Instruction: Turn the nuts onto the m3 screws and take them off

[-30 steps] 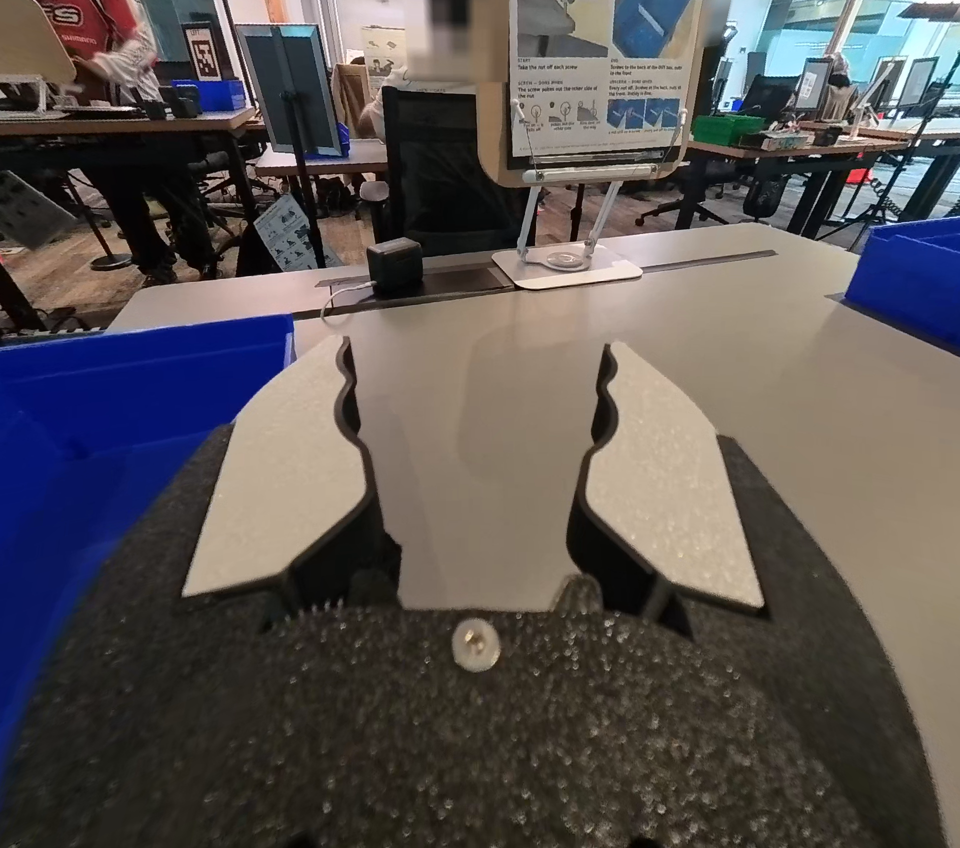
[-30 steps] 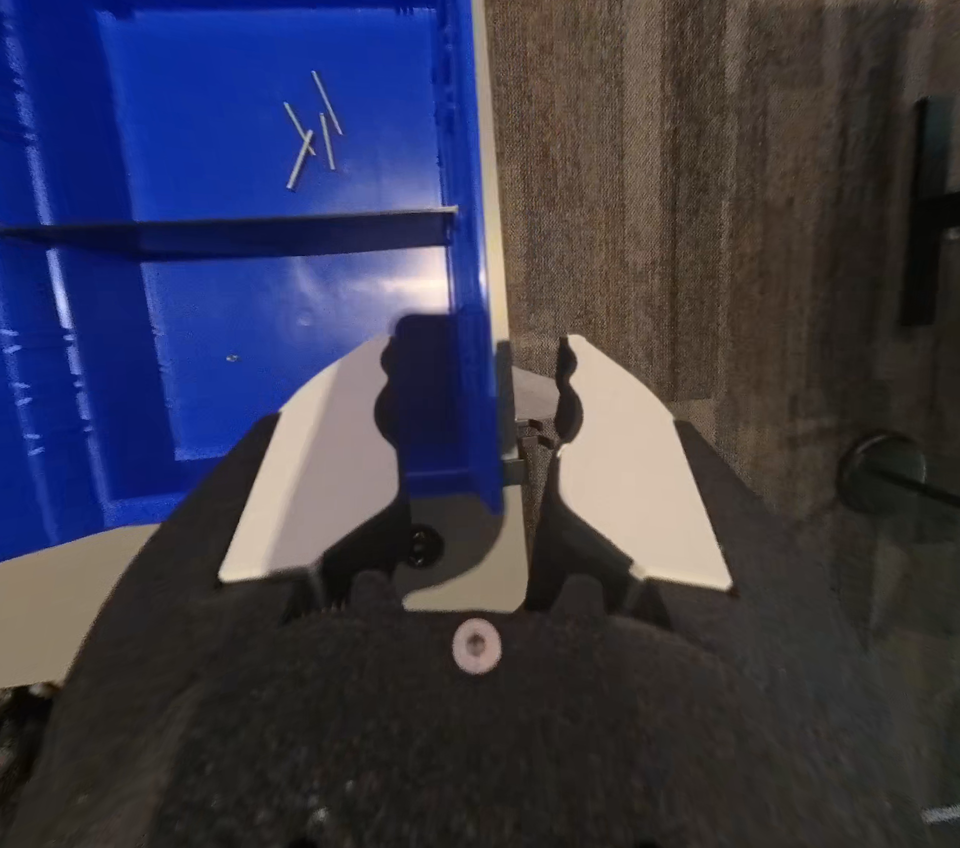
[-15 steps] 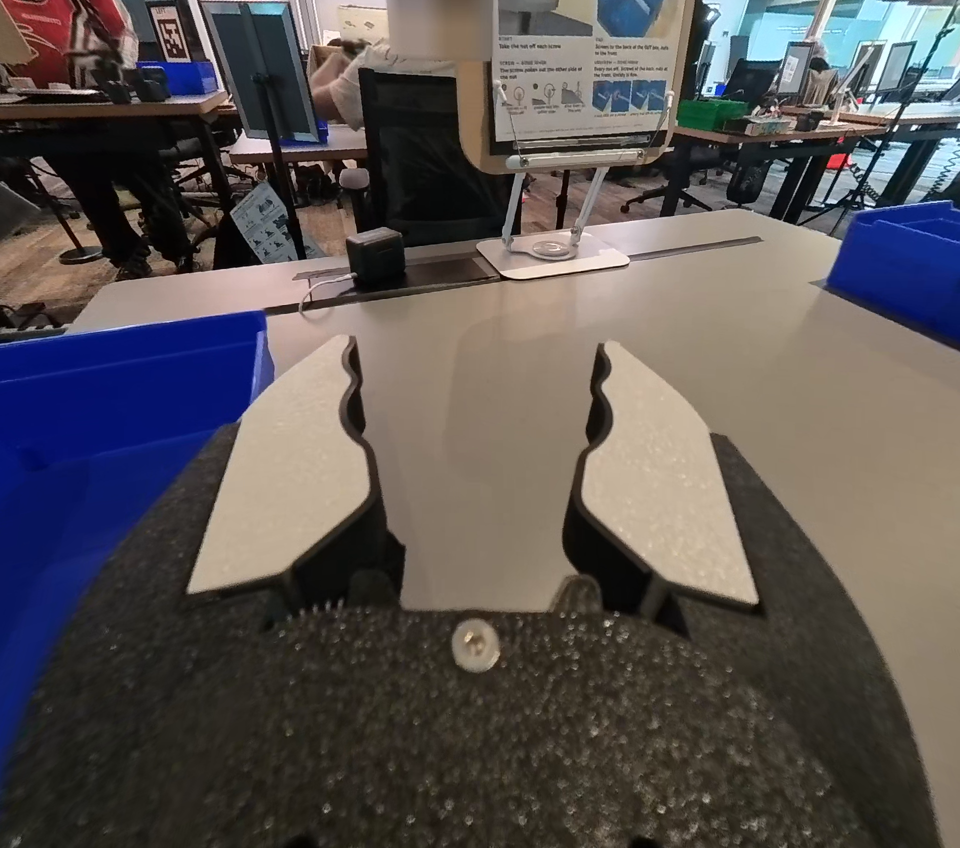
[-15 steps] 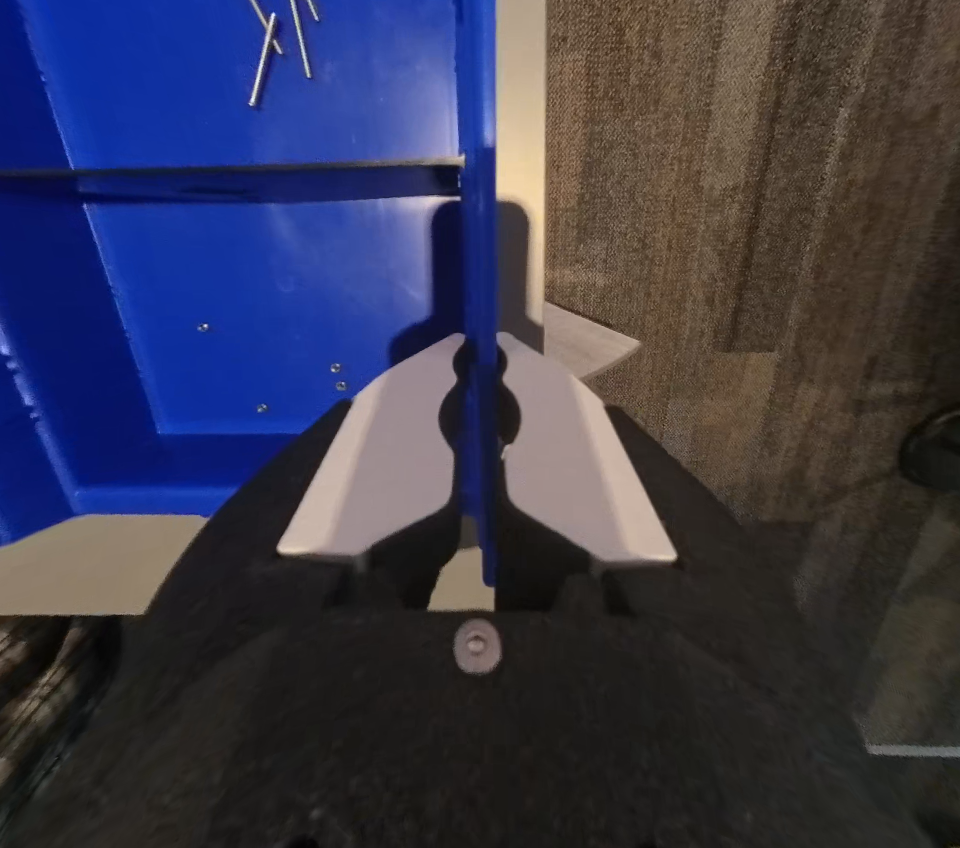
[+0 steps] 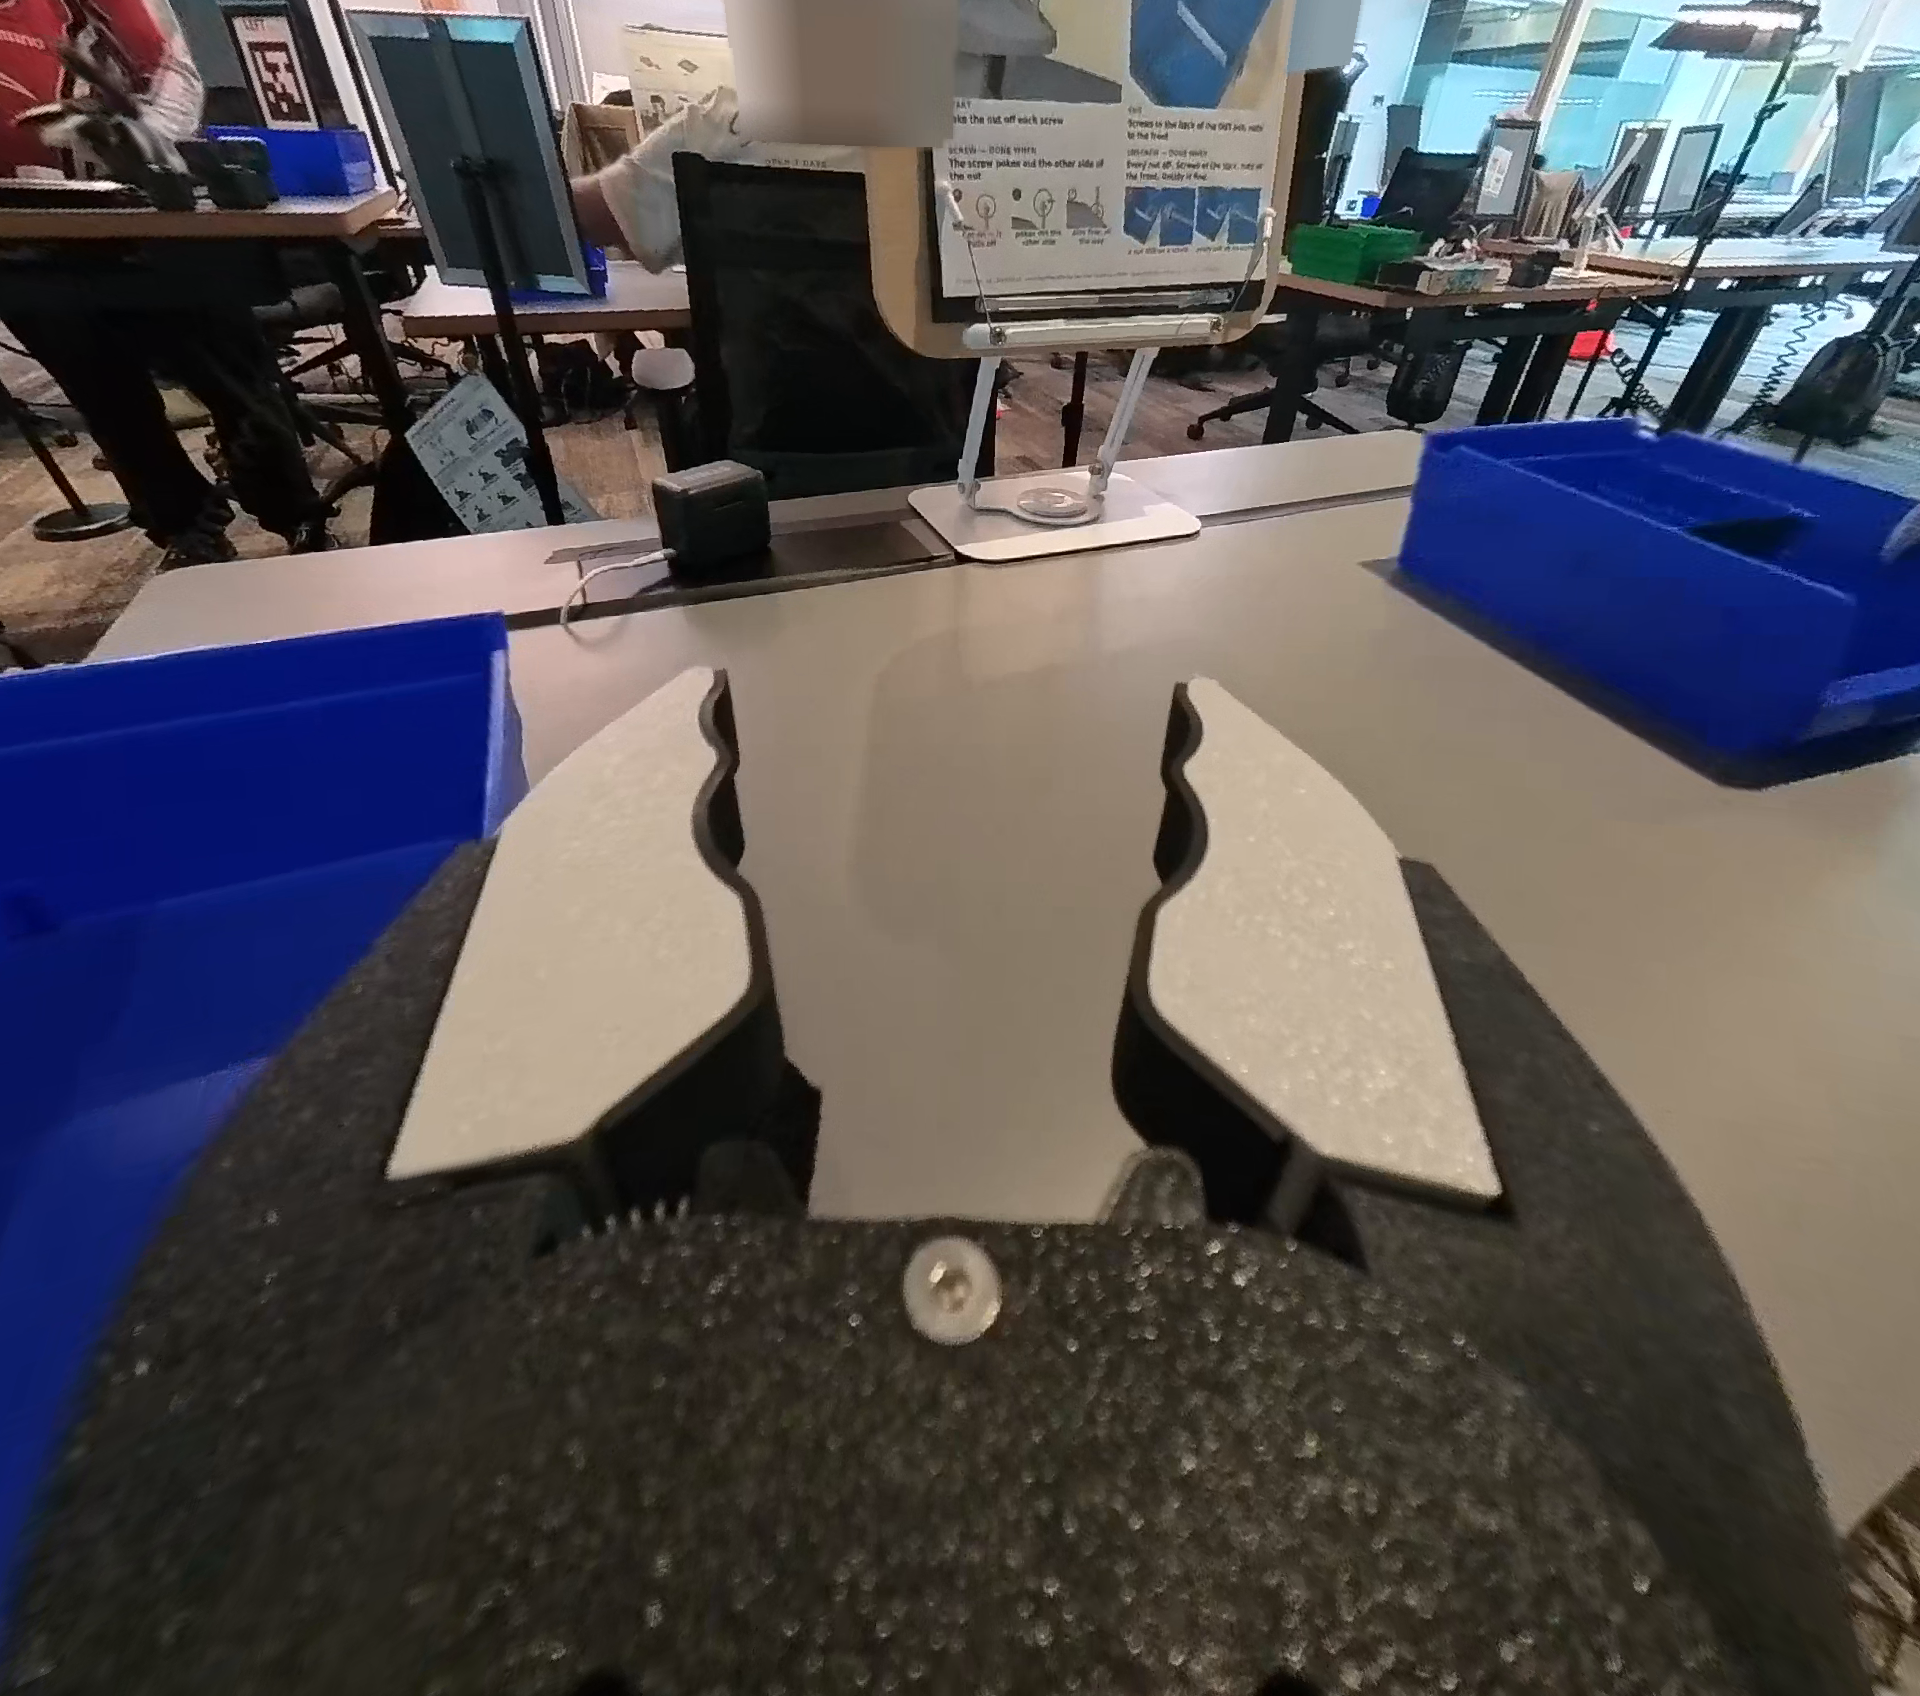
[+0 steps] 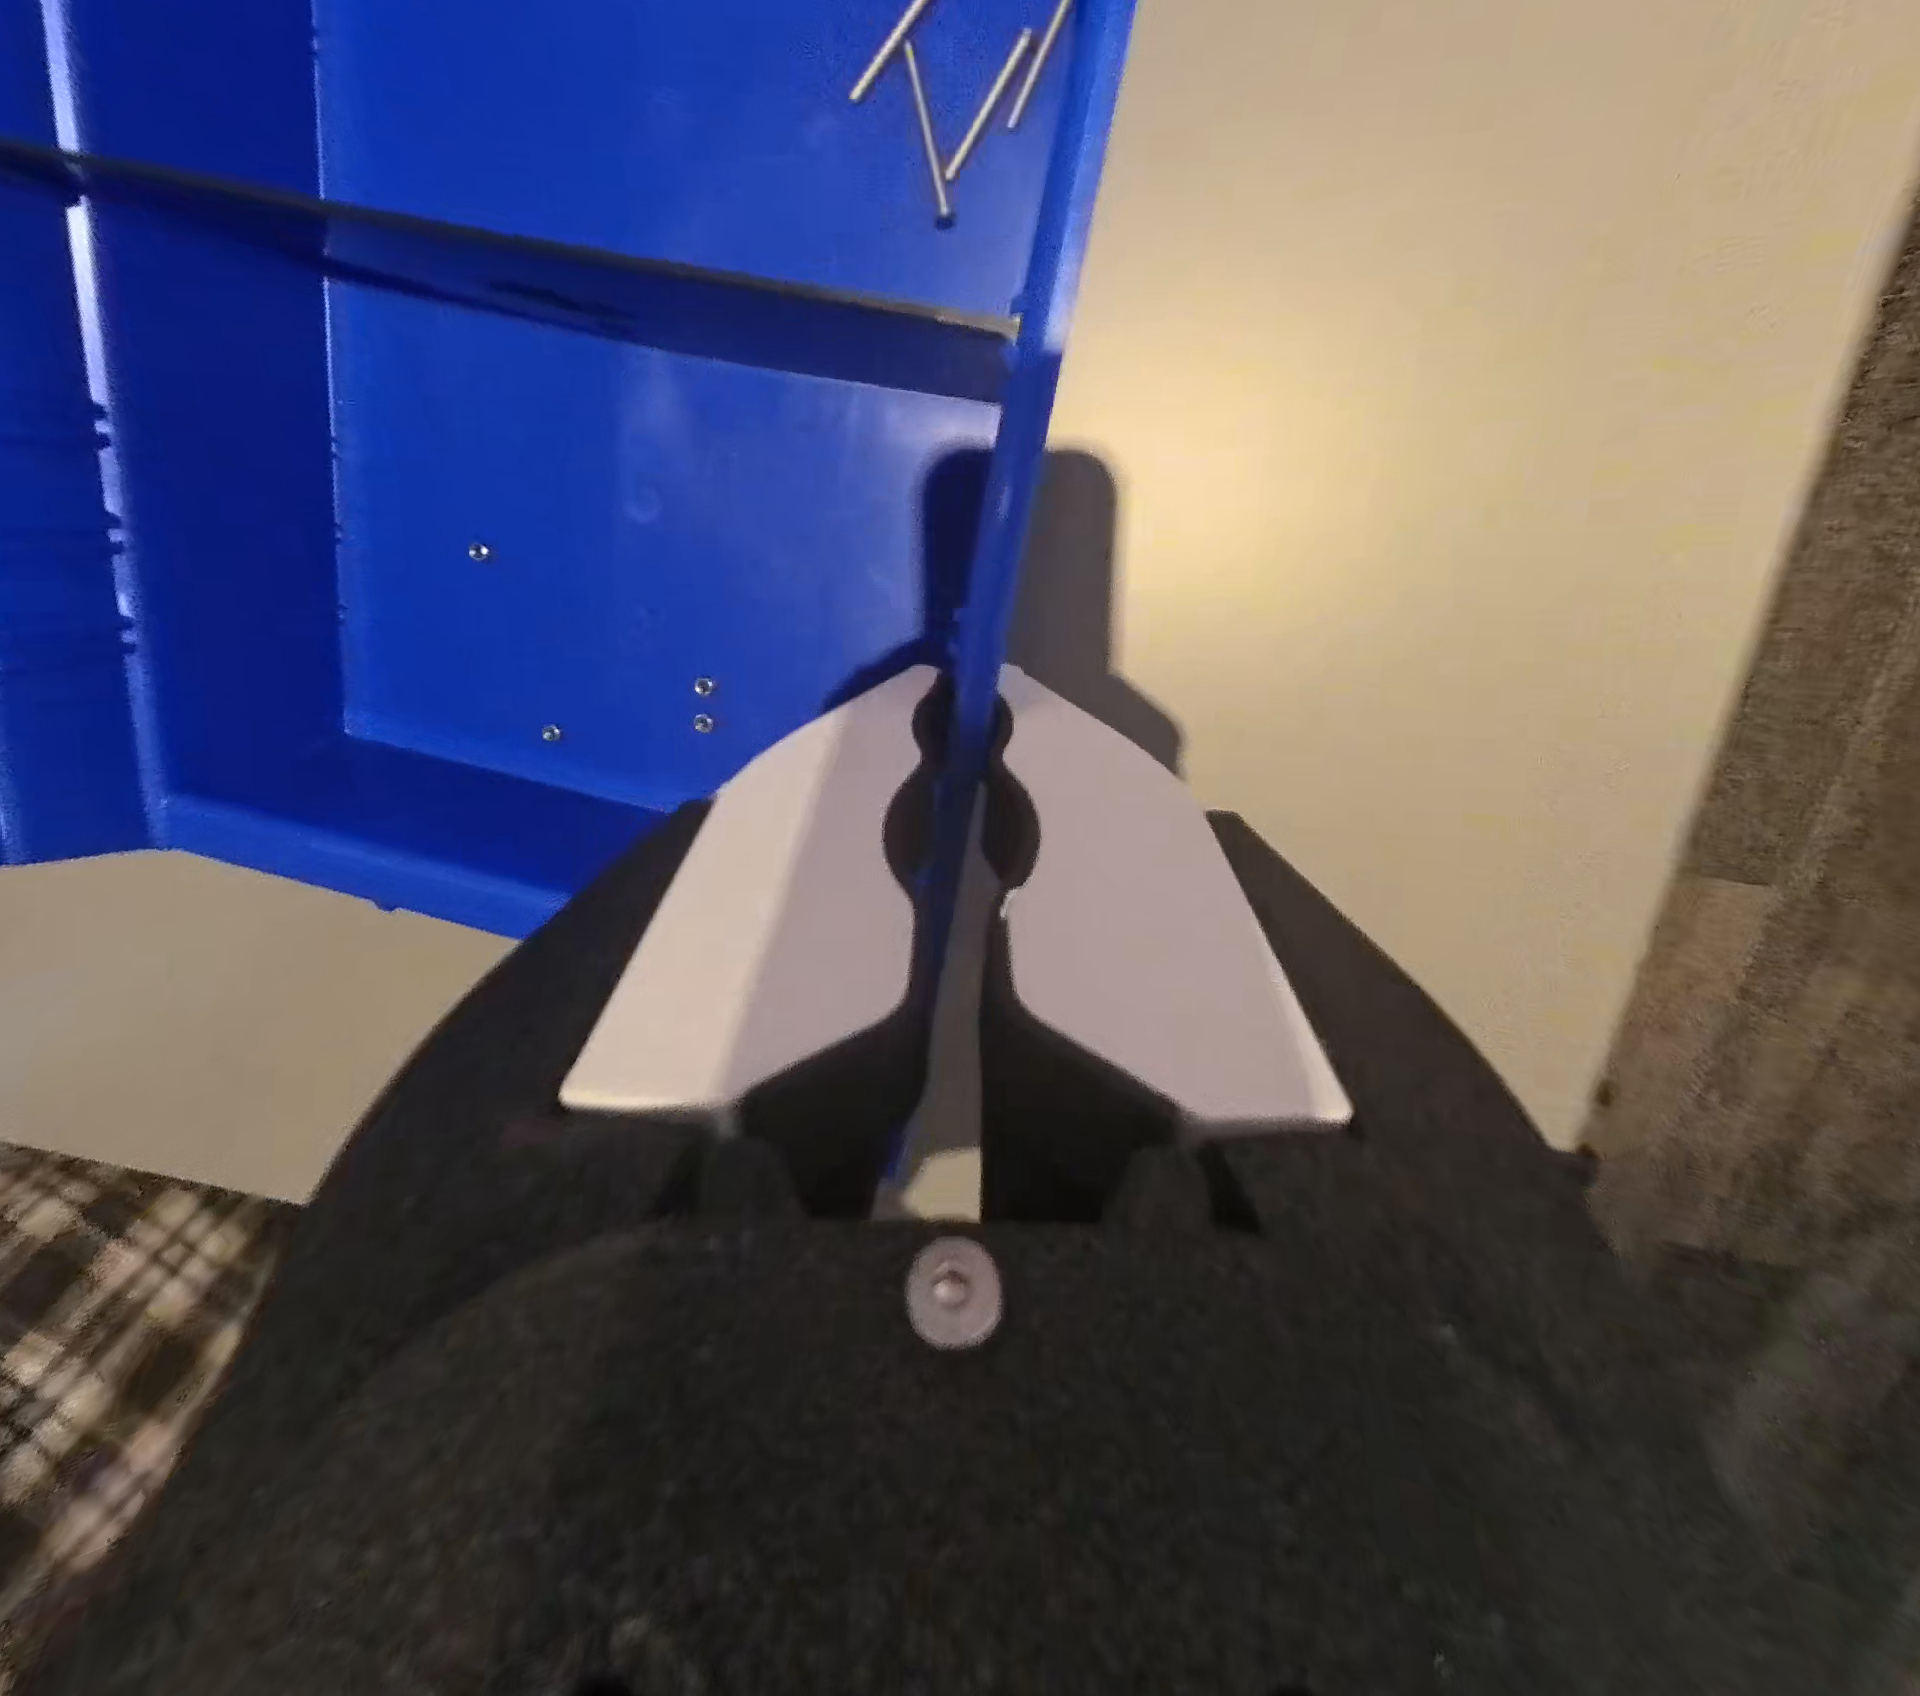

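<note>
- A busy open workshop sits beyond the grey table (image 5: 1039, 815), with other desks, chairs and a person in a red top far left; an instruction board on a stand (image 5: 1101, 119) rises at the far edge, a small black box (image 5: 710, 508) just beside its base.
- The left tongs (image 5: 951, 773) hang low over bare table, spread wide and holding nothing, pointing at the gap between two bins.
- A blue bin (image 5: 249, 773) sits close on the left; its contents cannot be seen from this angle.
- The right-hand blue bin (image 5: 1662, 607) stands well apart at the far right of the table.
- Over to the right wrist view: the right tongs (image 6: 971, 711) are pinched tight on that bin's thin right side wall (image 6: 1049, 275), one finger inside, one outside.
- Inside, a dark divider (image 6: 499, 275) splits the floor. The m3 screws (image 6: 956, 77), a small crossed cluster, lie in the far compartment against the gripped wall.
- The nuts (image 6: 701, 701), a few tiny bright specks, are scattered in the near compartment.
- The step looks like setting up: the bin is being gripped, most likely to shift or steady it, and no nut or screw is picked yet.
- Next, by that reading, the right tongs let go of the wall, then reach in for a single screw, a fine, flat pinch on a thin shank lying hard by the wall.
- The idle left tongs would then have to fetch a nut.
</note>
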Demonstrator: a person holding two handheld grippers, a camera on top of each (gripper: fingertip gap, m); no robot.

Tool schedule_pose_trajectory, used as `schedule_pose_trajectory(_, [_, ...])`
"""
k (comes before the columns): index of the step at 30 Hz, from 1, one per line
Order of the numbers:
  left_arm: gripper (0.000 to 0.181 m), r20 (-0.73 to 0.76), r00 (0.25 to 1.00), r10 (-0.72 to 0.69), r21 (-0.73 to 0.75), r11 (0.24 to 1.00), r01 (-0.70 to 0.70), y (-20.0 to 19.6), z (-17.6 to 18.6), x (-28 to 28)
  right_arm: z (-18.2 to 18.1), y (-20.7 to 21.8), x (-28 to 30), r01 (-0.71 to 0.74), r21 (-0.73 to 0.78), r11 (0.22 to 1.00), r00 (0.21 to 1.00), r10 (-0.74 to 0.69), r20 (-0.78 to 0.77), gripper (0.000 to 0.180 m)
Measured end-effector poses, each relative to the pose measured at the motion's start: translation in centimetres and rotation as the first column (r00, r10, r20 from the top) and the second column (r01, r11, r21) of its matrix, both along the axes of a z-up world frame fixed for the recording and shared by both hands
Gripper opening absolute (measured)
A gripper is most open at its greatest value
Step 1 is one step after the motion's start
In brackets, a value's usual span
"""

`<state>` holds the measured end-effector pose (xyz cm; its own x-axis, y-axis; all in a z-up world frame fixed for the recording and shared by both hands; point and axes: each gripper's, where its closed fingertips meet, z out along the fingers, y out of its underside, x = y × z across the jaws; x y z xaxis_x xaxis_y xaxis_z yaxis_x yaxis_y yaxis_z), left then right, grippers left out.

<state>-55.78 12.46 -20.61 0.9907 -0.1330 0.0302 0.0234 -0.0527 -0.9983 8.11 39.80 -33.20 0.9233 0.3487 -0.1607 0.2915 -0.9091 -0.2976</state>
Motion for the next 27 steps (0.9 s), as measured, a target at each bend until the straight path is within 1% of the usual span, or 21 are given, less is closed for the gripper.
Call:
schedule_pose_trajectory(5, [0.073, 0.008, 1.0, -0.011, 0.007, 1.0, 0.011, -1.1, 0.3, -0.3, 0.0, -1.8, -7.2, -0.041, -0.018, 0.999, 0.999, 0.041, -0.018, 0.004])
schedule_pose_trajectory(7, [0.071, 0.007, 1.0, -0.011, 0.016, 1.0, 0.011, -1.5, 0.5, -0.5, 0.1, -2.8, -10.1, -0.092, -0.02, 0.996, 0.996, 0.092, -0.015, 0.005])
schedule_pose_trajectory(14, [0.07, 0.015, 1.0, -0.005, 0.029, 1.0, 0.005, -2.5, 1.0, -1.2, 0.1, -6.4, -20.0, -0.149, -0.047, 0.988, 0.988, 0.147, -0.036, 0.005])
schedule_pose_trajectory(20, [0.069, 0.022, 1.0, -0.004, 0.042, 0.999, 0.003, -3.0, 1.5, -1.5, 0.2, -9.7, -27.4, -0.109, -0.074, 0.991, 0.993, 0.105, -0.054, 0.005])
schedule_pose_trajectory(27, [0.069, 0.013, 0.999, -0.029, 0.049, 0.998, 0.029, -2.9, 2.2, -1.0, 0.3, -13.0, -34.4, -0.169, -0.086, 0.982, 0.983, 0.161, -0.089, 0.007])
